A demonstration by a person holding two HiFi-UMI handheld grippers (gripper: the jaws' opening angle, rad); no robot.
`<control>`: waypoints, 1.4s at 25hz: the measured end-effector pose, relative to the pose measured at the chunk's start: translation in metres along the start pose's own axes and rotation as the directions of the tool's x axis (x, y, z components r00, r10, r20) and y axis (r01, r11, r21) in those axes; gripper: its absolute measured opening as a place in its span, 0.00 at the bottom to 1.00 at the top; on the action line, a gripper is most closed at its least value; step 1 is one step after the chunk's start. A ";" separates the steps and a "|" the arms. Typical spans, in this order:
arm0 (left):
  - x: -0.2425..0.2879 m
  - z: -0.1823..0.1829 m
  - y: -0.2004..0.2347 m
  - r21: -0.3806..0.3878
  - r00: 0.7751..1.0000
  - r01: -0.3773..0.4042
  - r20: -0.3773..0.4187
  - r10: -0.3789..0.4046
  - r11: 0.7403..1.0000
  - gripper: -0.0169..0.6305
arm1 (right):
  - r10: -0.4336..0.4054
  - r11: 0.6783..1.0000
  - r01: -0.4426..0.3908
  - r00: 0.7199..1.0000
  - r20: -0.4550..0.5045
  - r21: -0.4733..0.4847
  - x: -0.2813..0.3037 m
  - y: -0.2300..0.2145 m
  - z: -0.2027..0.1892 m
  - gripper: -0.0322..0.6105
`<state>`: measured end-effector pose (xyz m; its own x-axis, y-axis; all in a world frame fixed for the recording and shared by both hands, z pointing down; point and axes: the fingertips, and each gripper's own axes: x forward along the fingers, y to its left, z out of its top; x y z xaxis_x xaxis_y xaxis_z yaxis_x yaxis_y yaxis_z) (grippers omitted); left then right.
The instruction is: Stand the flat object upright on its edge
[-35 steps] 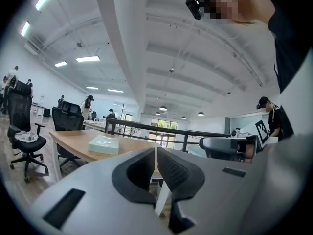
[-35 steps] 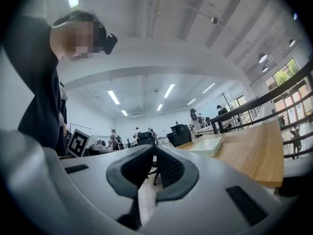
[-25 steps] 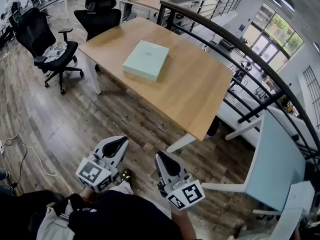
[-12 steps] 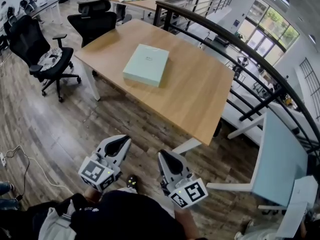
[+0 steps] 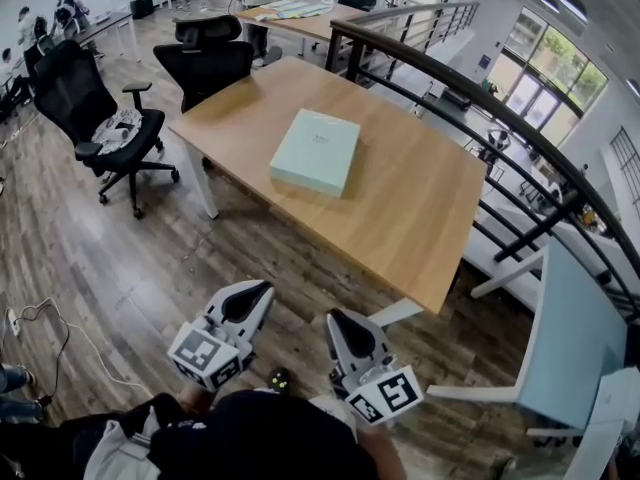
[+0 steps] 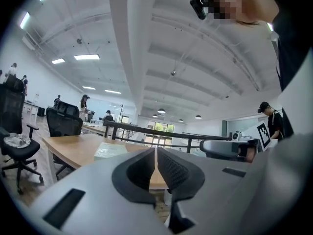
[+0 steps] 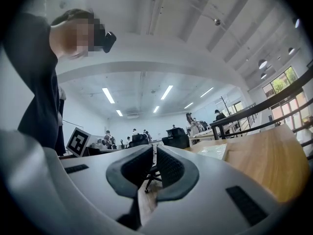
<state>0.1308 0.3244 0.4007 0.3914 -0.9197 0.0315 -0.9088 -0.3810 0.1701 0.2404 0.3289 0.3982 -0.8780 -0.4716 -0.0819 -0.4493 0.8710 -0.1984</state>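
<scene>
Head view: box (image 5: 316,151) lies flat; left tool (image 5: 254,292), right tool (image 5: 340,319) closed.

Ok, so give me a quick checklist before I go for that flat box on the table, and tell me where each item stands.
1. Box lies flat on the table, away from its edges: ok.
2. Tabletop around the box free of other things: ok.
3. Left gripper and right gripper empty: ok.
4. Jaws apart for a grasp: not ok, both pairs are together.
5. Grippers at the box: not ok, both hang over the floor, short of the table's near corner.
6. How heavy or stiff the box is: cannot tell.
</scene>
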 end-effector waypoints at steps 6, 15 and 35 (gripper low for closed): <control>-0.007 0.000 0.012 -0.019 0.998 -0.046 -0.033 0.045 0.999 0.07 | 0.034 0.999 -0.034 0.999 -0.023 0.016 0.016 0.001 -0.005 0.10; -0.018 0.008 0.053 -0.011 0.987 -0.162 0.001 0.162 0.987 0.07 | 0.140 0.990 -0.139 0.990 -0.035 0.019 0.064 -0.003 -0.008 0.10; 0.034 0.020 0.124 0.016 0.962 -0.272 -0.010 0.272 0.962 0.07 | 0.272 0.961 -0.269 0.961 -0.039 0.062 0.156 -0.059 -0.004 0.10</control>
<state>0.0287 0.2435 0.4028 0.1310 -0.9876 0.0866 -0.9831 -0.1182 0.1399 0.1291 0.2047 0.4011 -0.9729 -0.2110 -0.0943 -0.1850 0.9557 -0.2290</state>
